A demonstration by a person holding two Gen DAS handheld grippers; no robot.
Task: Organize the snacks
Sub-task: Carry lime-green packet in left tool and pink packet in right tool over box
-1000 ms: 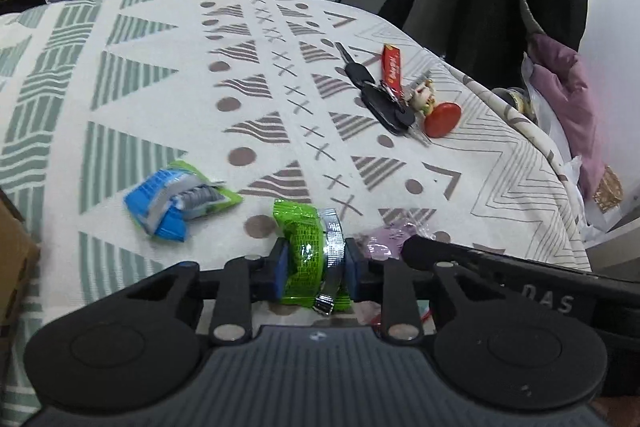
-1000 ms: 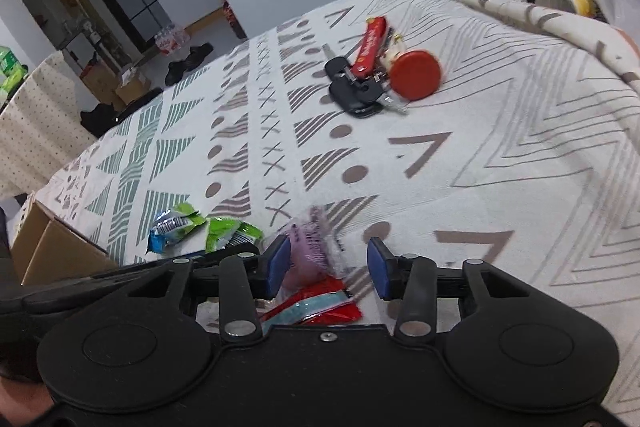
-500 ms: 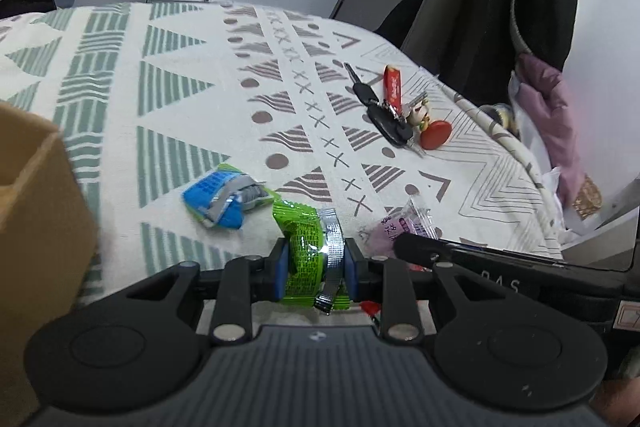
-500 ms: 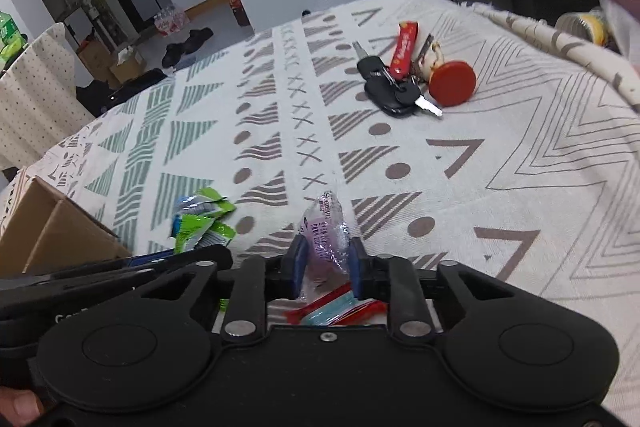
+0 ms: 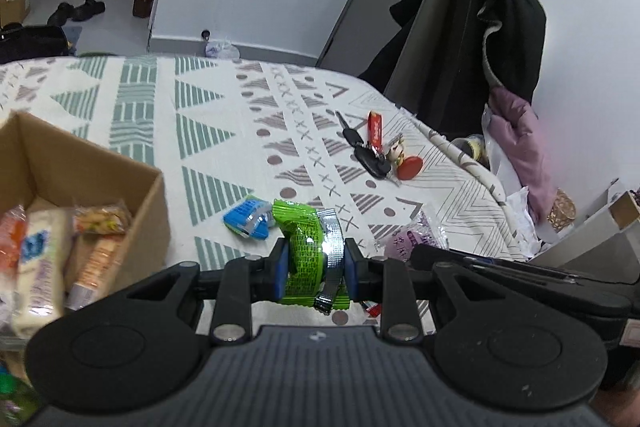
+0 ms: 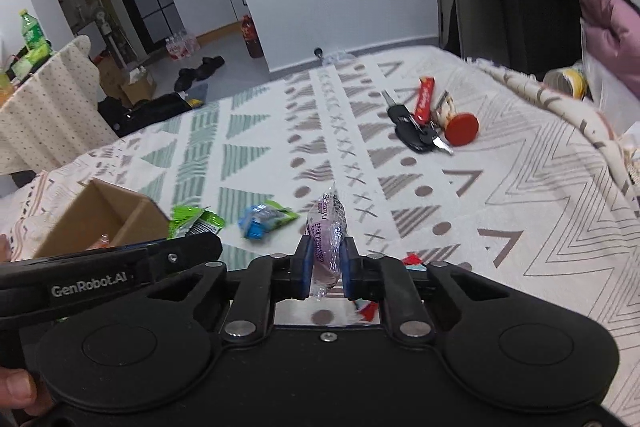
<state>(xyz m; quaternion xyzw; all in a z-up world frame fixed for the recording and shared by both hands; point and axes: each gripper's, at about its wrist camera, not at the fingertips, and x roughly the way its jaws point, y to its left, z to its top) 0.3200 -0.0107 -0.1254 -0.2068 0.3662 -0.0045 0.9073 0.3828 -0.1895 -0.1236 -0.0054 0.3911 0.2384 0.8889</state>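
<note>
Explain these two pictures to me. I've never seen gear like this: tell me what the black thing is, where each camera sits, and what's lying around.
No robot here: a person holds a two-finger gripper in each hand. Each picture comes from a camera on one gripper, looking along its fingers. The left gripper is shut on a green snack packet. The right gripper is shut on a purple candy wrapper. On the patterned tablecloth lie a blue snack packet and a bunch of keys. The cardboard box at the left already holds snacks.
</note>
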